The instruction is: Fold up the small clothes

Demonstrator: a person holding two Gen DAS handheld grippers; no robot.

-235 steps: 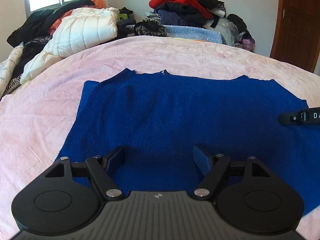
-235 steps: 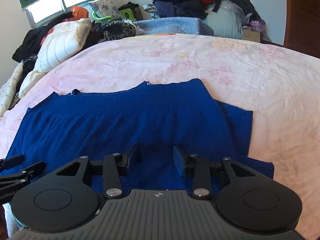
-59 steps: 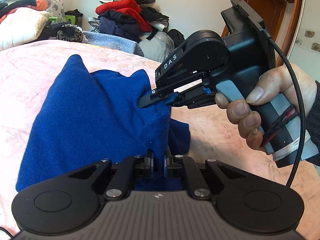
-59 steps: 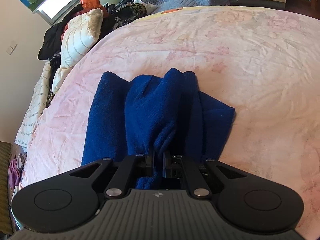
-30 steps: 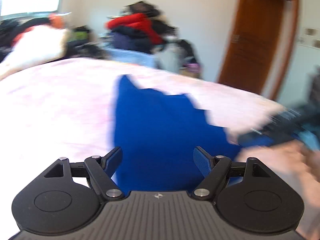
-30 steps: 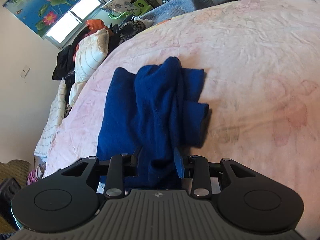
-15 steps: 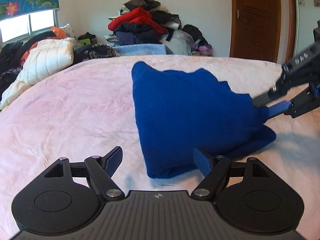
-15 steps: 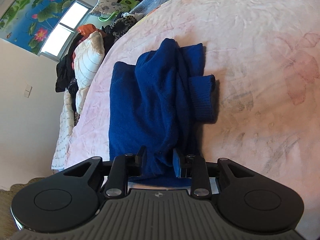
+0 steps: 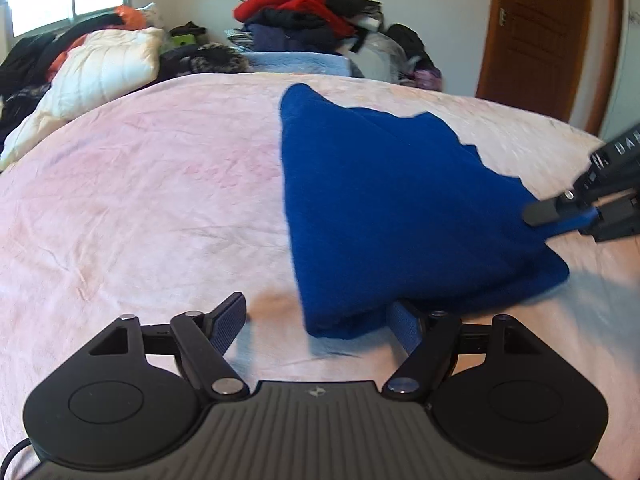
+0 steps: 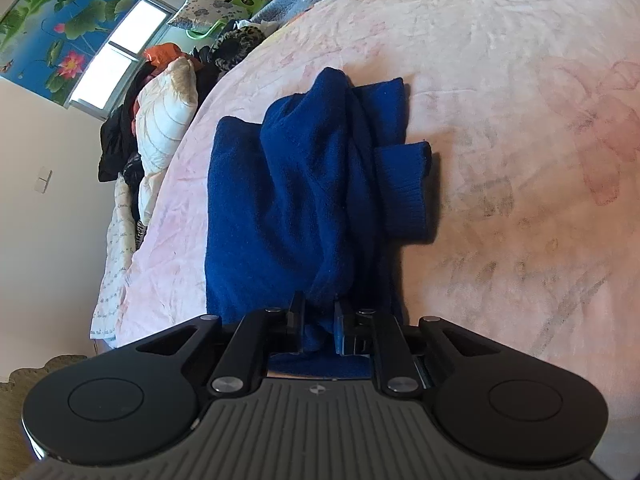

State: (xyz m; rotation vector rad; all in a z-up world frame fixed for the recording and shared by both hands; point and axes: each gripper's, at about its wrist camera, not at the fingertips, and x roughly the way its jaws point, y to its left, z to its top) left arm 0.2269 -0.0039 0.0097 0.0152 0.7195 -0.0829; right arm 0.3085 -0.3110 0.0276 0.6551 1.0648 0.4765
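A dark blue knit sweater [image 9: 380, 200] lies folded into a narrow bundle on the pink bed [image 9: 140, 200]. My left gripper [image 9: 320, 320] is open and its jaws are closing; the sweater's near corner lies between them, against the right finger, with the left finger apart on bare sheet. My right gripper [image 9: 540, 212] pinches the sweater's right edge. In the right wrist view the right gripper [image 10: 319, 326] closes on a raised fold of the sweater [image 10: 300, 180], which fills the narrow gap between the pads. A ribbed sleeve cuff [image 10: 404, 192] sticks out on the right side.
Piled clothes [image 9: 296, 12] and a white quilted jacket [image 9: 104, 64] crowd the far side of the bed. A wooden door [image 9: 536, 32] stands at the back right. Wrinkled pink sheet [image 10: 520, 80] spreads wide on both sides of the sweater.
The right jaws have narrowed onto the fold of the sweater and the right view has rolled. The left jaws have drawn in slightly, and the sweater's corner now reaches the left gripper's right finger.
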